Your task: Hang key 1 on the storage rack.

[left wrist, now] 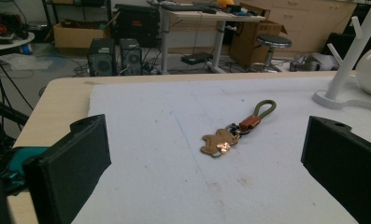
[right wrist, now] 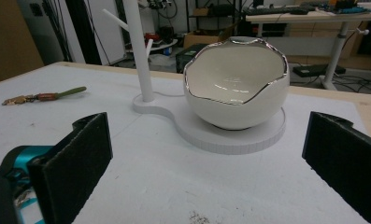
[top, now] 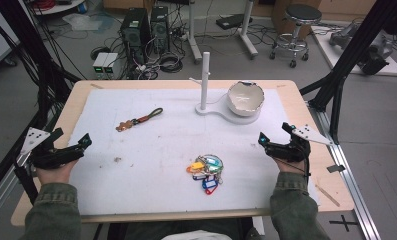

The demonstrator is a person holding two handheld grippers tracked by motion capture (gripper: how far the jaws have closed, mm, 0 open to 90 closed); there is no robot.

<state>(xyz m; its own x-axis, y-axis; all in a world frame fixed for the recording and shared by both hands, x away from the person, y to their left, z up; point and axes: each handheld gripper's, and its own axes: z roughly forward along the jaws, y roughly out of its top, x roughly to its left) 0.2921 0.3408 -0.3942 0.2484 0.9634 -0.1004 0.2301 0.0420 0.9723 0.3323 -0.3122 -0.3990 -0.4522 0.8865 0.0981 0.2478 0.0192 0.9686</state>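
A keychain with a green loop and a brown bear-shaped tag [top: 137, 120] [left wrist: 234, 130] [right wrist: 43, 97] lies on the white mat, left of centre. A bunch of coloured key tags on rings [top: 206, 171] sits near the front, right of centre. A white eggshell-shaped bowl [top: 245, 98] [right wrist: 237, 88] rests on a white stand with an upright peg post [top: 205, 80] [right wrist: 139, 51] [left wrist: 356, 51] at the back. My left gripper [top: 72, 141] [left wrist: 206, 163] is open at the mat's left edge, empty. My right gripper [top: 275, 134] [right wrist: 206, 158] is open at the right, facing the bowl, empty.
The white mat [top: 156, 145] covers most of the wooden table [top: 306, 105]. Black frame legs [top: 346, 65] stand at both sides of the table. Beyond it, on the floor, are computer towers [top: 145, 27], cables and a stool [top: 296, 30].
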